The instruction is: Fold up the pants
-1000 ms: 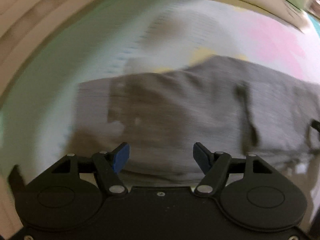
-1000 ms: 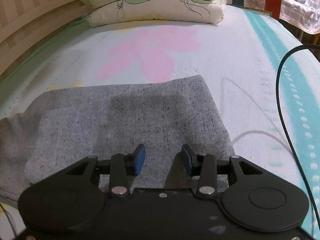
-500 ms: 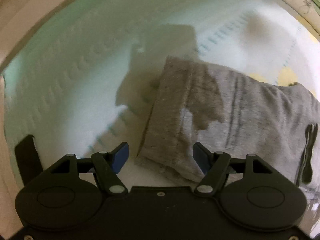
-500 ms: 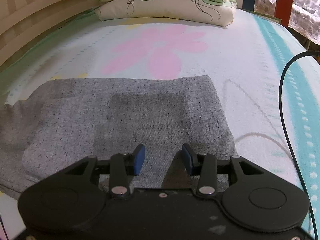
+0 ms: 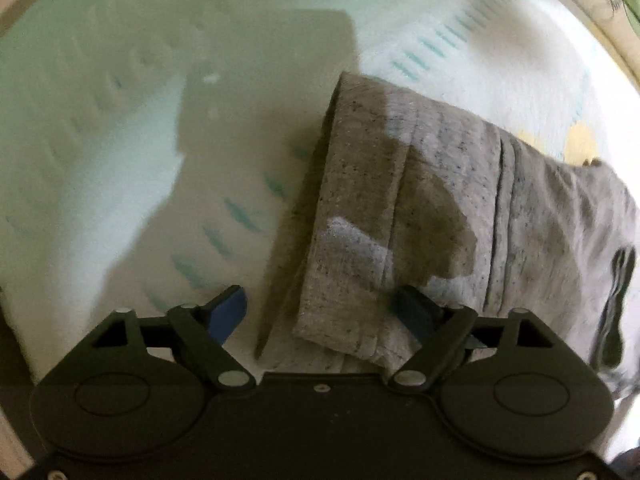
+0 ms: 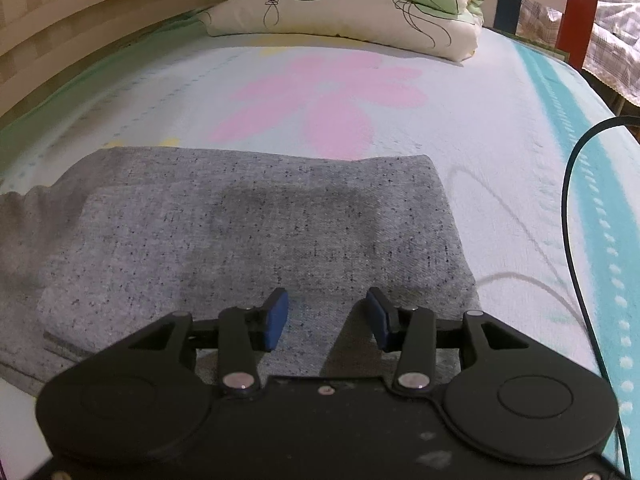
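With the grey pants lying part-folded on the bed, the left claw, jaws opening, straddles the hem corner (nothing pinched yet) and should seat deep before closing, while the right claw, widening, hovers empty over the cloth.

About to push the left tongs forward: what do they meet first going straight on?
Probably the folded end of the grey pants, lying between the opening left tongs; depth is unclear.

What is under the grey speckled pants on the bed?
The grey speckled folded pants lie on a pale bedsheet with a pink flower print. The sheet shows all around them. Whatever sits directly beneath the fabric is covered, so it cannot be seen.
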`<state>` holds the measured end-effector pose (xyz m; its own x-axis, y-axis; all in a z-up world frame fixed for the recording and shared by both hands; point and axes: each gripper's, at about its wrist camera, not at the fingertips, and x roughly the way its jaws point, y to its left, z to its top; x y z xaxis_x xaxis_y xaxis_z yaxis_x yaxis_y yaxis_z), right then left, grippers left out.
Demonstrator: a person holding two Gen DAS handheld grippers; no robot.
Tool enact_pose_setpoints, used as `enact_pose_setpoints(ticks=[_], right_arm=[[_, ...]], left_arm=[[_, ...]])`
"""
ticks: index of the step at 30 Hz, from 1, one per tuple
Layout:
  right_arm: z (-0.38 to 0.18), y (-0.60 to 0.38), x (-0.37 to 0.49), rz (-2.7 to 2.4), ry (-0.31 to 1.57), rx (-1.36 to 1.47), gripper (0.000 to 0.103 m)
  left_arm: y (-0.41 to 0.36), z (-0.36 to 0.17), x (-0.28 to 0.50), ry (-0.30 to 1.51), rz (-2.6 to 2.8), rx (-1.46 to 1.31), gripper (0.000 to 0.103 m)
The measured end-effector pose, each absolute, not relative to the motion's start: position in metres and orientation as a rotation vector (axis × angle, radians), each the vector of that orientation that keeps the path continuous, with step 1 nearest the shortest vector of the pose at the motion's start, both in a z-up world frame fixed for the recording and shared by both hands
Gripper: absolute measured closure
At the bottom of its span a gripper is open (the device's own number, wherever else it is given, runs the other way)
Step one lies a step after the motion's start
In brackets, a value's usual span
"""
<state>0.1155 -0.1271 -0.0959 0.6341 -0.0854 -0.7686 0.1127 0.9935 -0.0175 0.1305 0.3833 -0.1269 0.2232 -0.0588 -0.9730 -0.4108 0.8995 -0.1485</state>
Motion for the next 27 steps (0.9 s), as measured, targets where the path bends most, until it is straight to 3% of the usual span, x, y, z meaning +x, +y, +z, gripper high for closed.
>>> enact_pose_setpoints(ticks=[4, 14, 17, 19, 24, 27], right_arm=[[-0.095, -0.127, 0.116, -0.109, 0.873, 0.043, 0.056], [-0.065, -0.095, 0.111, 0.127, 0.818, 0.182, 0.057], [-0.069, -0.084, 0.112, 0.141, 0.832, 0.150, 0.057], [-0.075, -0.080, 0.113, 0.140, 0.852, 0.110, 0.057], [-0.087, -0.078, 0.114, 0.132, 0.884, 0.060, 0.057], [-0.088, -0.081, 0.114, 0.124, 0.883, 0.075, 0.057]], left_arm=[[0.388, -0.132, 0.133, 1.326, 0.243, -0.466, 0.009], [0.385, -0.121, 0.127, 1.301, 0.256, -0.464, 0.010], [0.386, -0.116, 0.122, 1.257, 0.231, -0.486, 0.023], [0.386, -0.113, 0.118, 1.232, 0.219, -0.504, 0.042], [0.384, -0.100, 0.106, 1.166, 0.184, -0.501, 0.077], [0.386, -0.090, 0.099, 1.134, 0.163, -0.505, 0.083]])
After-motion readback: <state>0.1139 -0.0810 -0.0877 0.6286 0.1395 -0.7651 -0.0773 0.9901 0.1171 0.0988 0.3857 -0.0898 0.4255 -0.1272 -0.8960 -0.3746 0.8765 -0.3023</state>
